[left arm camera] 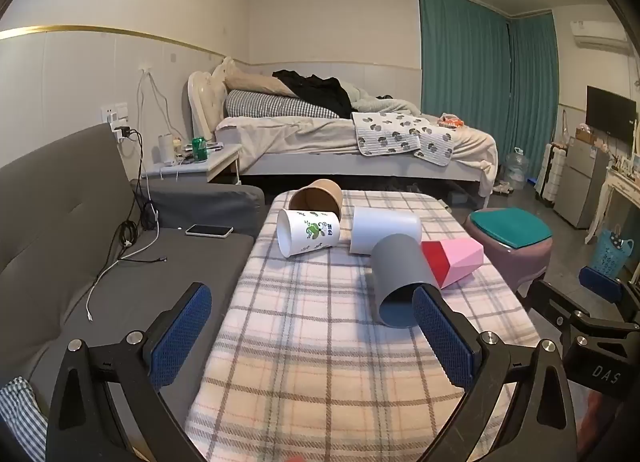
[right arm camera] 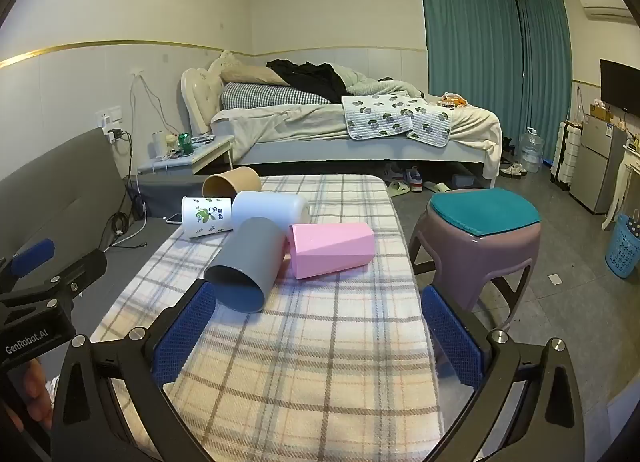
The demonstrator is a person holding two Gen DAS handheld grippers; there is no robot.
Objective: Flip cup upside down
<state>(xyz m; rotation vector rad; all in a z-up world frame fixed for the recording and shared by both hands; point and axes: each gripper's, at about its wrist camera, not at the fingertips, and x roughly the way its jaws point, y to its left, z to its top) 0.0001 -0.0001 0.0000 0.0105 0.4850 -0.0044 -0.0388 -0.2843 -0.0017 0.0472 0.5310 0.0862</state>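
Note:
Several cups lie on their sides on a plaid-covered table [left arm camera: 312, 342] [right arm camera: 320, 342]: a grey cup [left arm camera: 400, 274] [right arm camera: 248, 258] nearest, mouth toward me; a pink faceted cup [left arm camera: 460, 258] [right arm camera: 332, 248] to its right; a plain white cup [left arm camera: 384, 229] [right arm camera: 272, 207]; a white cup with green print [left arm camera: 308, 232] [right arm camera: 206, 215]; a brown paper cup [left arm camera: 316, 195] [right arm camera: 232, 181] farthest. My left gripper [left arm camera: 312, 338] is open and empty, short of the grey cup. My right gripper [right arm camera: 320, 334] is open and empty, just right of the grey cup's mouth.
A grey sofa [left arm camera: 80, 221] with a phone [left arm camera: 209, 230] and cables lies left of the table. A purple stool with a teal cushion [right arm camera: 480, 229] stands right of it. A bed [right arm camera: 360, 121] and nightstand [right arm camera: 188, 157] are behind.

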